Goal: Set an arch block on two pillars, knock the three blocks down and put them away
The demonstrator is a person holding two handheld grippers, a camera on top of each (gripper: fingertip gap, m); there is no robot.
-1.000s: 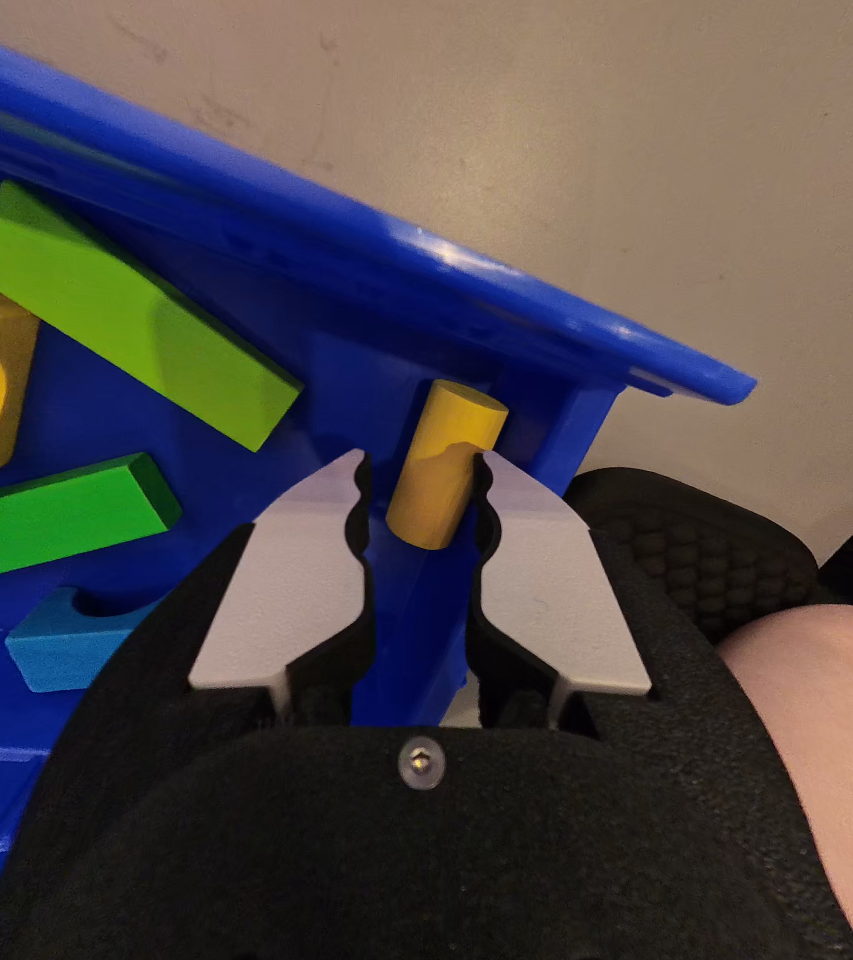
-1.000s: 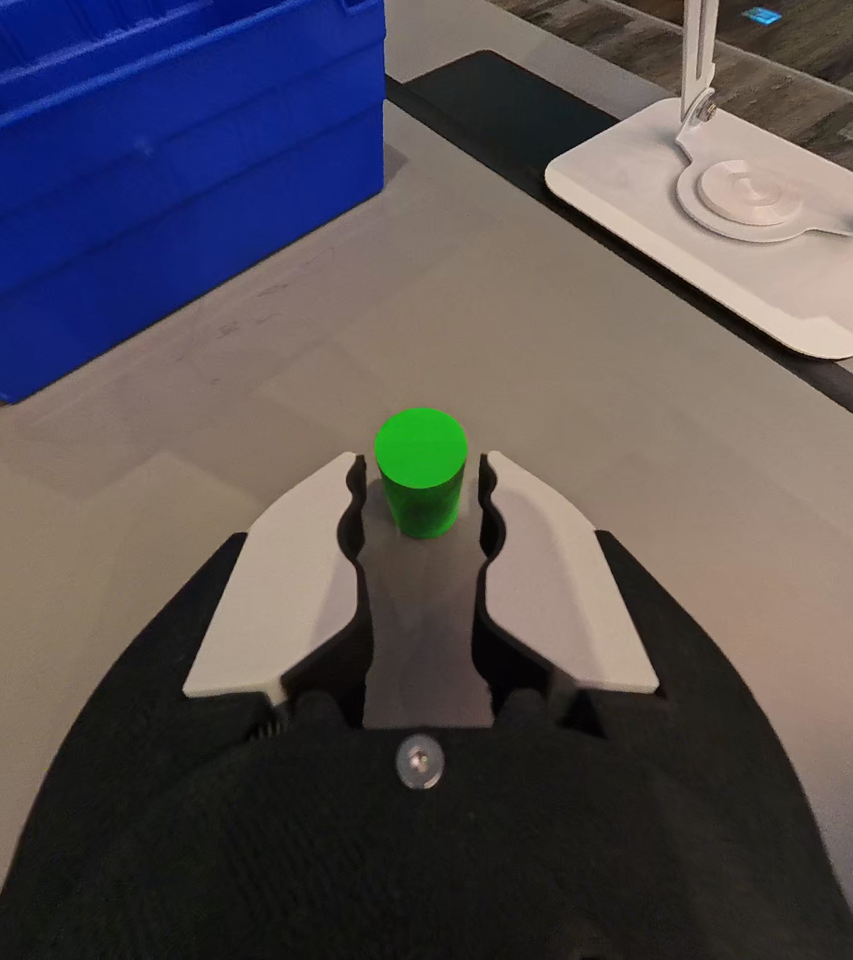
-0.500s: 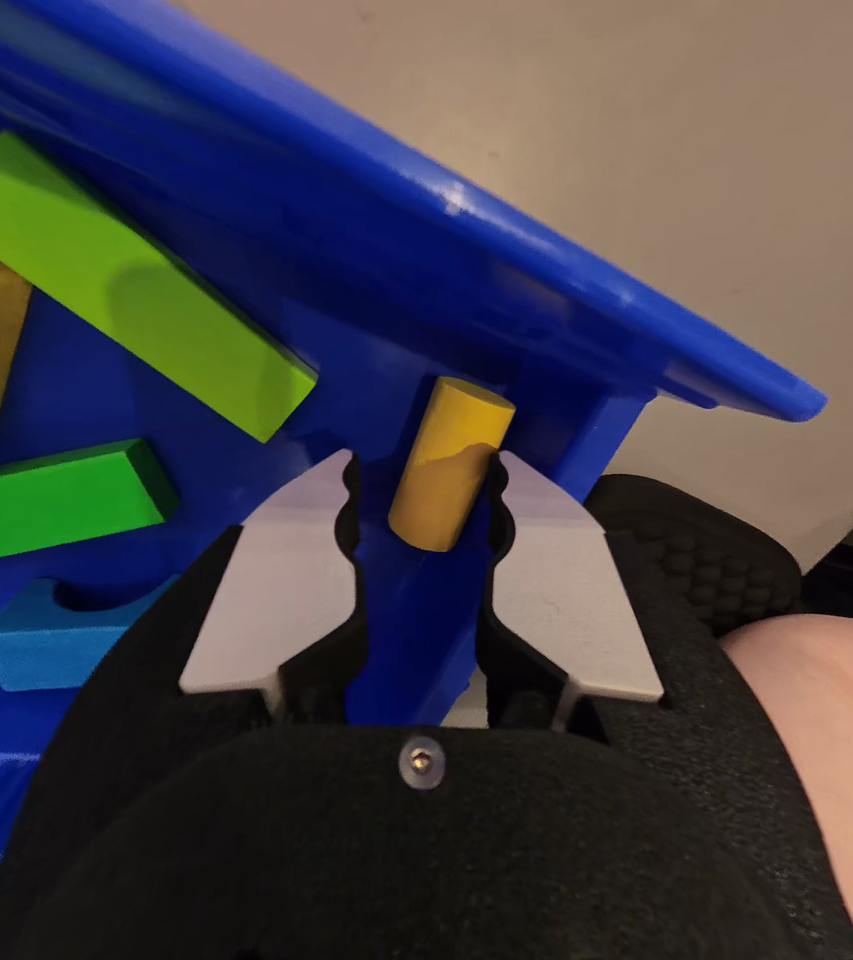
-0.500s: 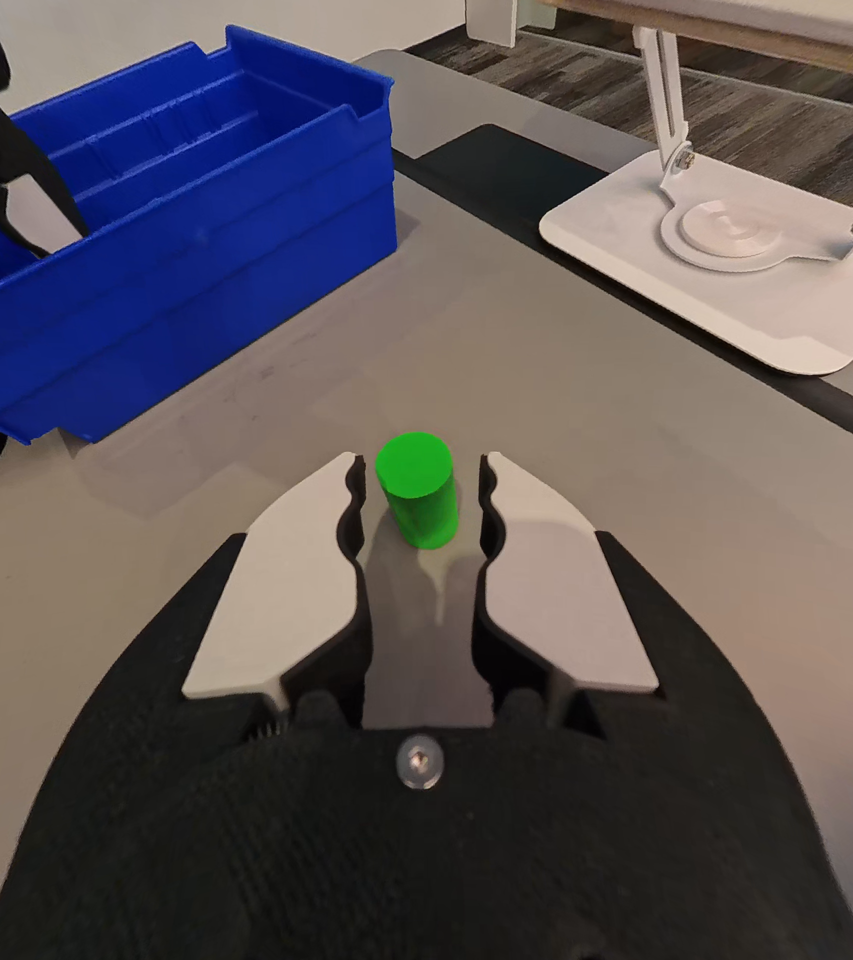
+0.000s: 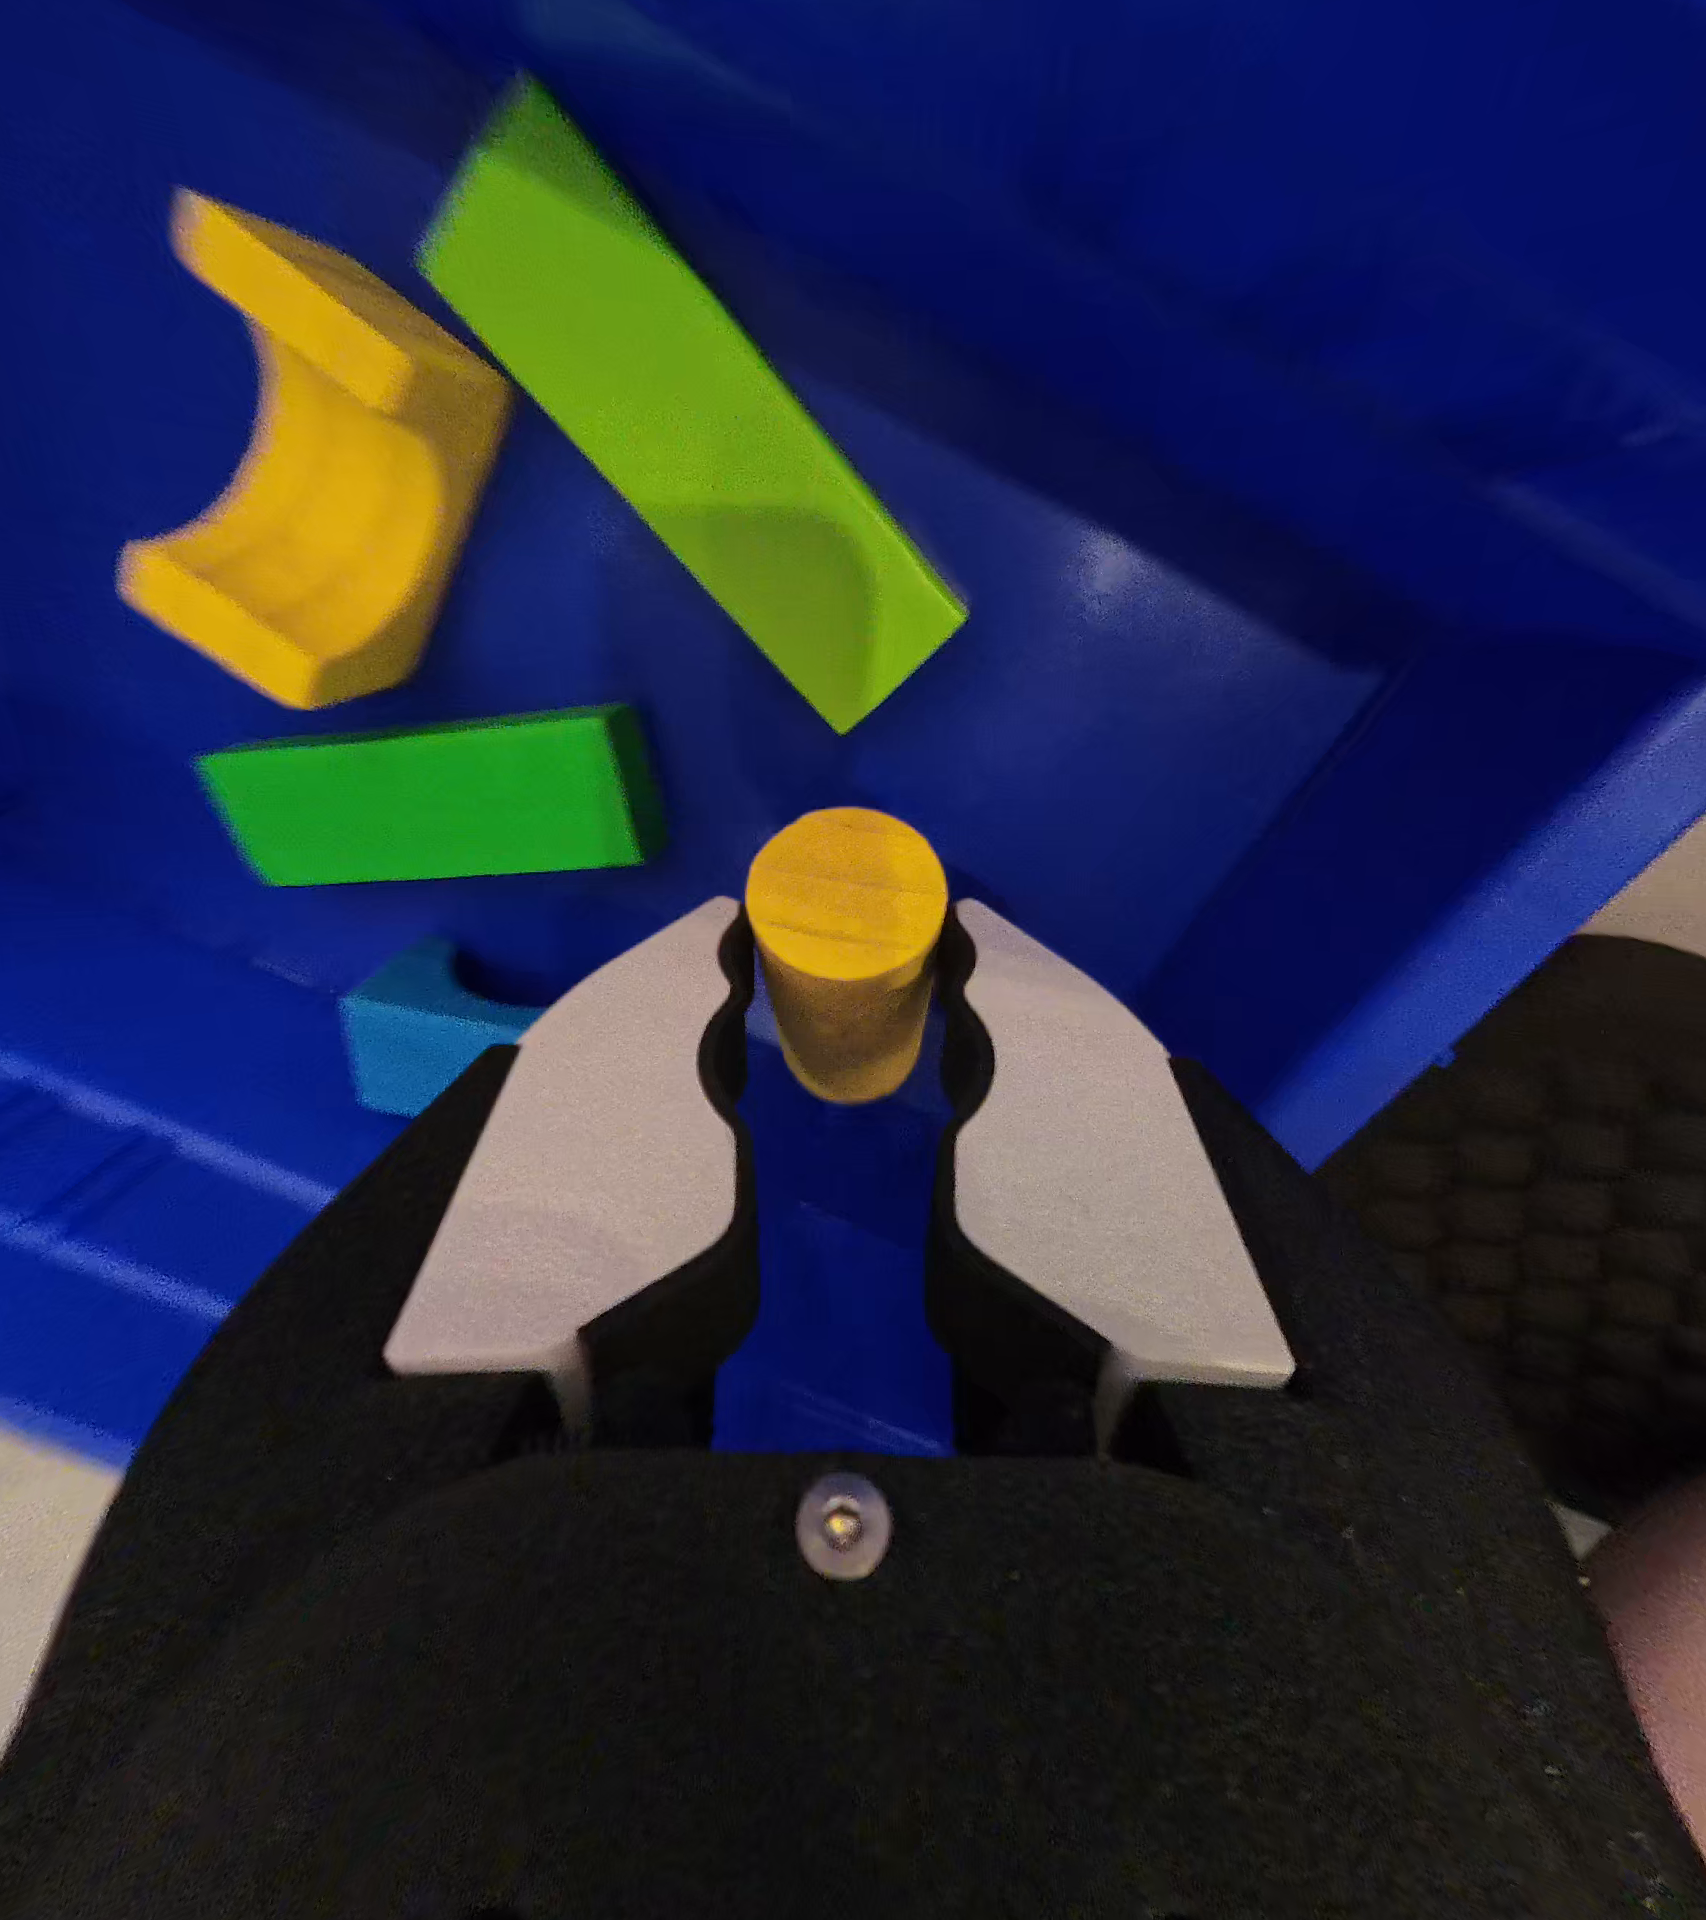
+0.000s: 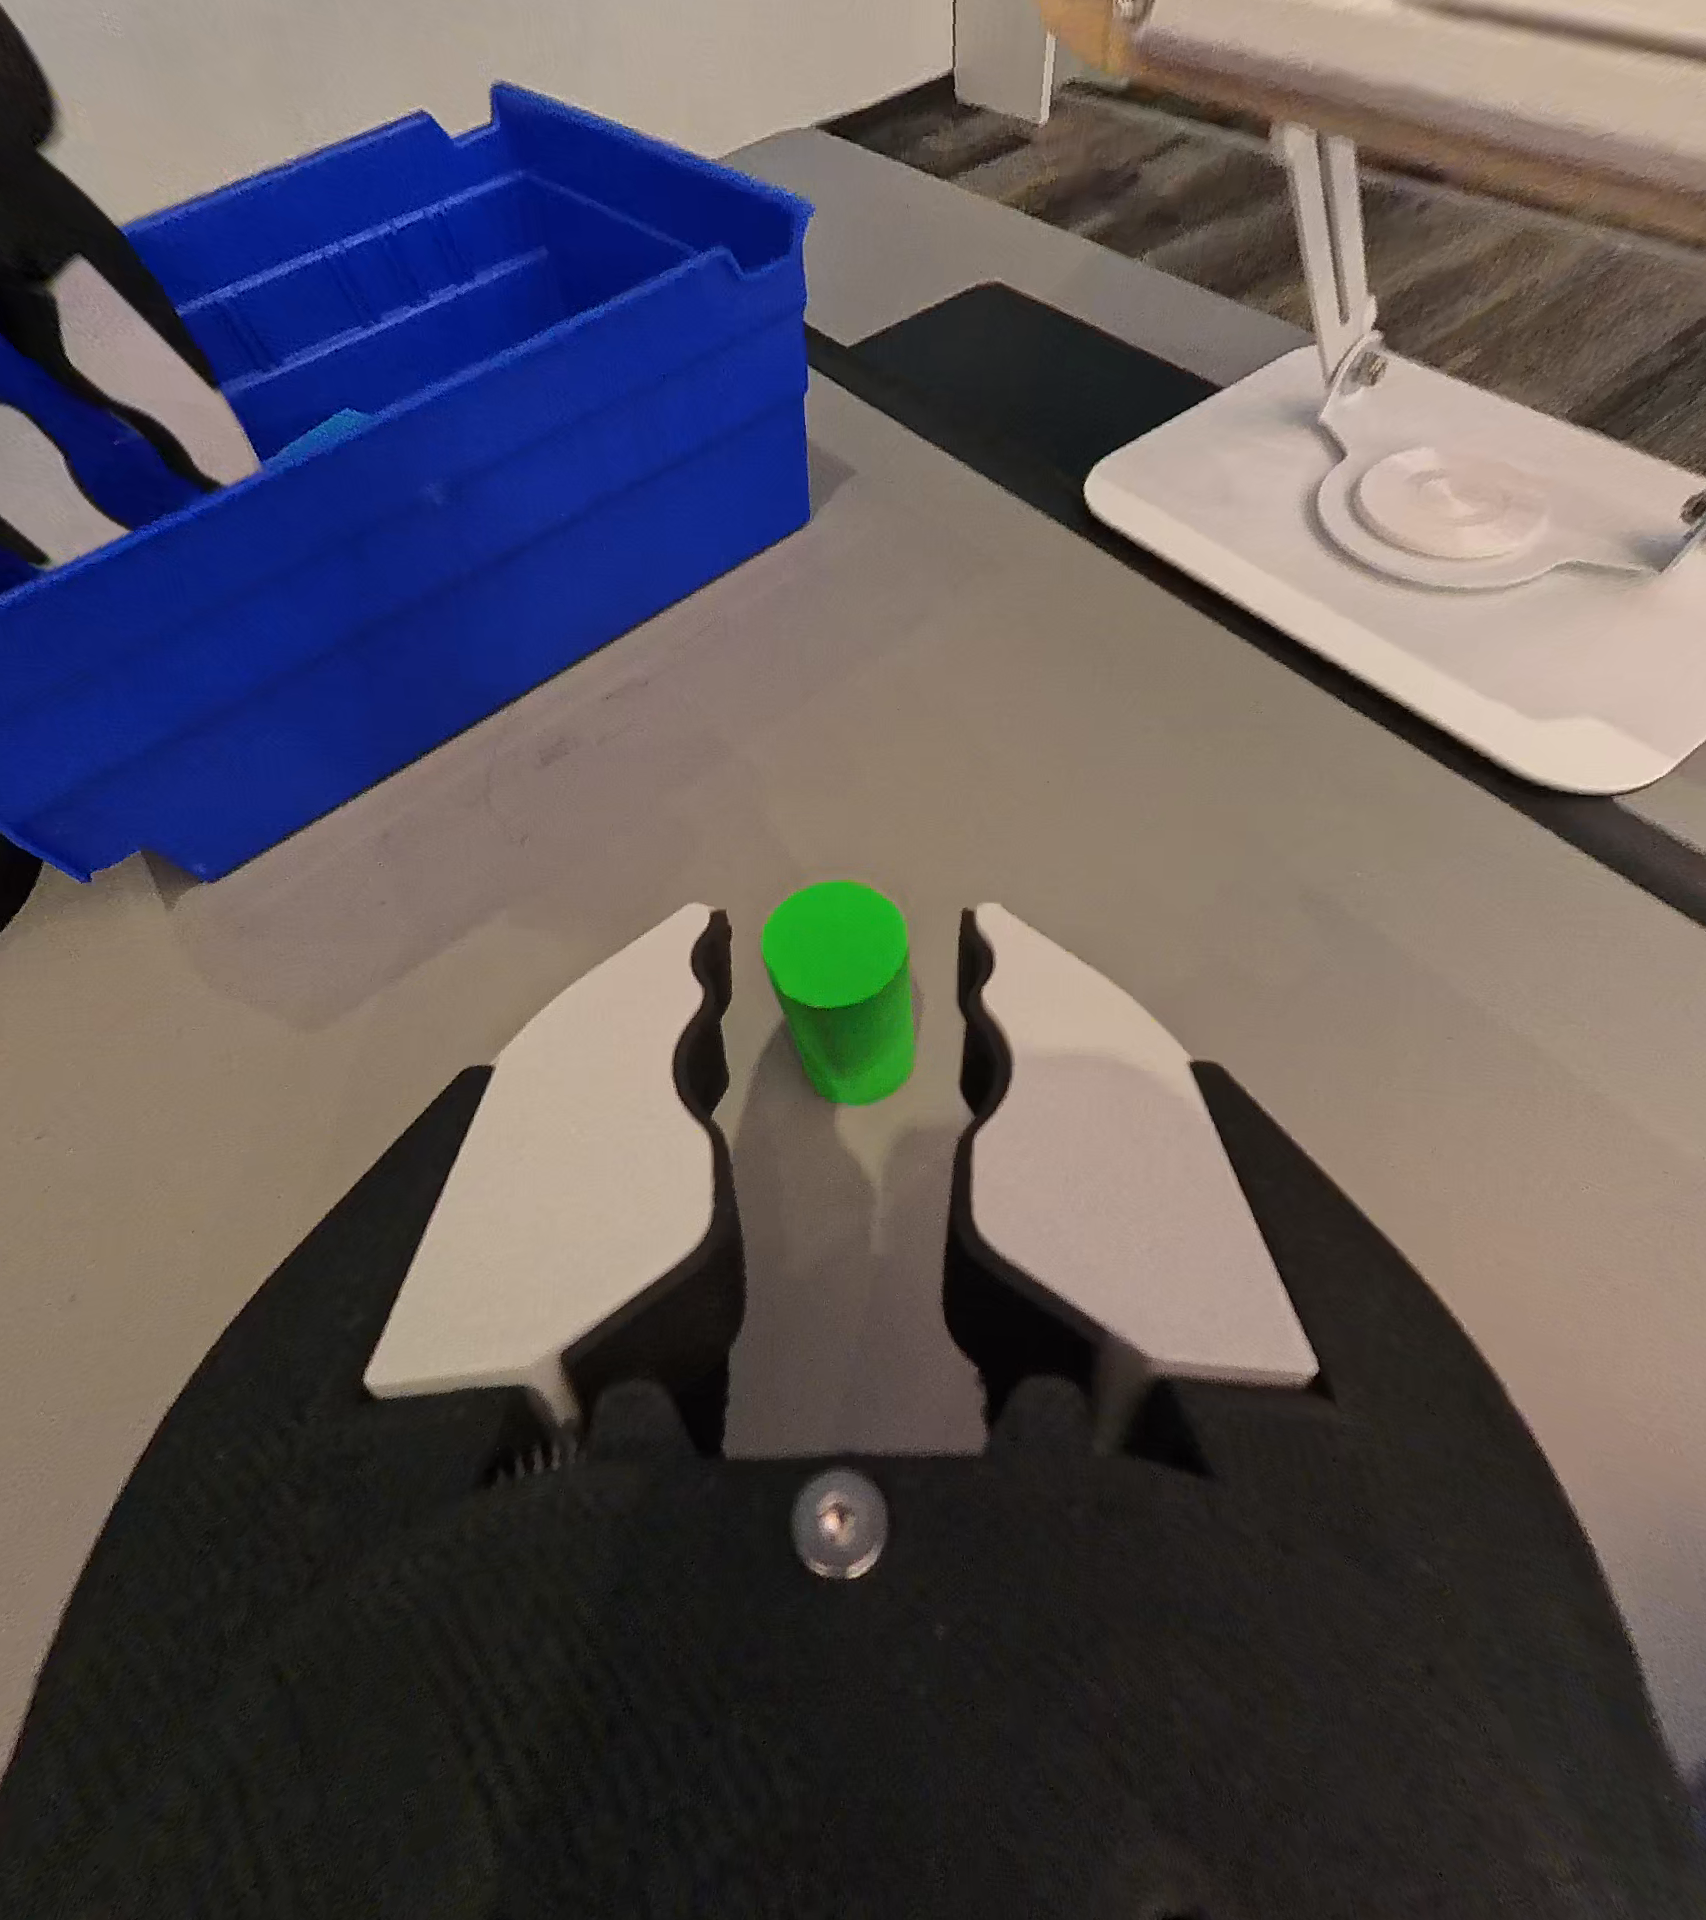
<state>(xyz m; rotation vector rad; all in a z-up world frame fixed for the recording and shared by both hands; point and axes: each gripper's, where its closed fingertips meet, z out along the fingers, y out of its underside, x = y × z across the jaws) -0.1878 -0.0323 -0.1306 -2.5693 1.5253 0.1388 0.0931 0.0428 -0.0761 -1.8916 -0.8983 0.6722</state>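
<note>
- Over the blue bin [image 5: 1296, 790], the left gripper [image 5: 844, 920] is pinching the yellow cylinder [image 5: 844, 961], its long axis running toward the camera.
- On the table [image 6: 1088, 831], the green cylinder [image 6: 844, 992] is standing upright between the right gripper's [image 6: 844, 925] spread fingers, untouched.

An office-like test room: plain grey tabletop [image 6: 1088, 810], white camera stand [image 6: 1431, 592], wood-look floor [image 6: 1514, 281], blue storage bin [image 6: 392, 623]
</note>
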